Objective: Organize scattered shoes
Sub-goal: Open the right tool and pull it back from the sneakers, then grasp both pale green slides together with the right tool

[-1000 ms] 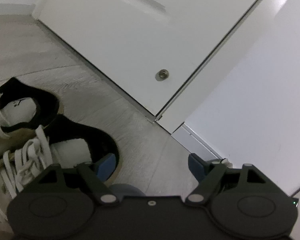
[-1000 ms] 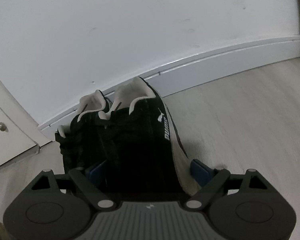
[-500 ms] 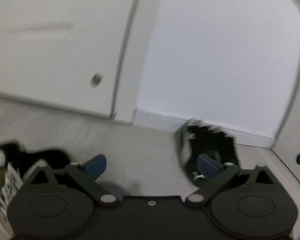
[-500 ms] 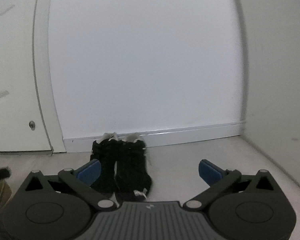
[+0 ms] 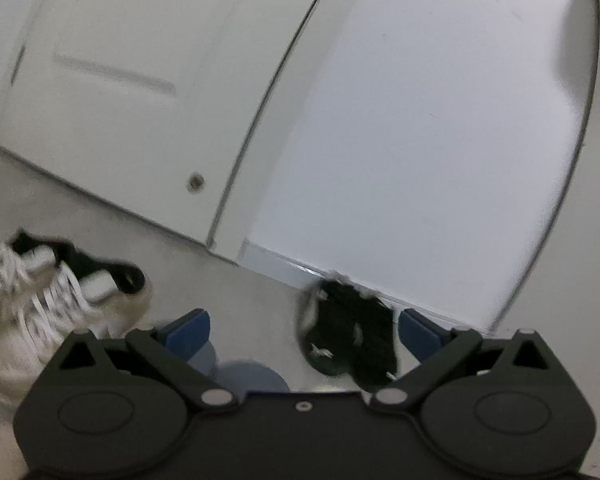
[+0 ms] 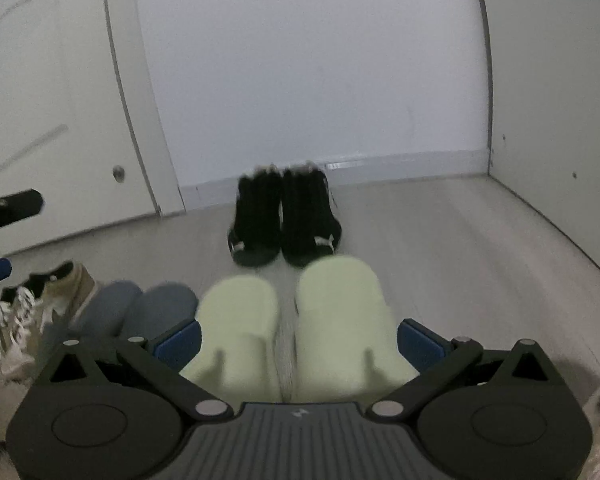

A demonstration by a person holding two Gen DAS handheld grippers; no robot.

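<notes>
With both claws spread wide and nothing held, a pause between shoes is being watched. The left claw [image 5: 302, 326] is hung low over the floor [image 5: 244, 292], blue pads well apart; the right claw [image 6: 298, 338] is carried just as open above a pair of pale green slippers [image 6: 292, 328], which are seen side by side at the near edge of the floor, blurred.

Up at the far edge, the pair of black sneakers [image 6: 286, 216] is parked neatly, heels close to the baseboard [image 6: 400, 162], the two shoes touching along their inner sides. That pair can be judged as done.

Over toward the left edge of the floor, near the white door [image 6: 60, 120], the white-laced sneakers [image 5: 48, 304] are lying close together, tan and black at the heel. Just beside them, a pair of grey slippers [image 6: 134, 310] is seen, between the laced pair and the green slippers.

So the step in hand is judged to be the choosing of the next pair. A descent would be called for, with one shoe straddled by the open jaws across its sides or collar before any squeeze; soft slipper uppers may fold under the pads, so a firm edge should be sought. Whether the remaining pairs are already in final position cannot be told.
</notes>
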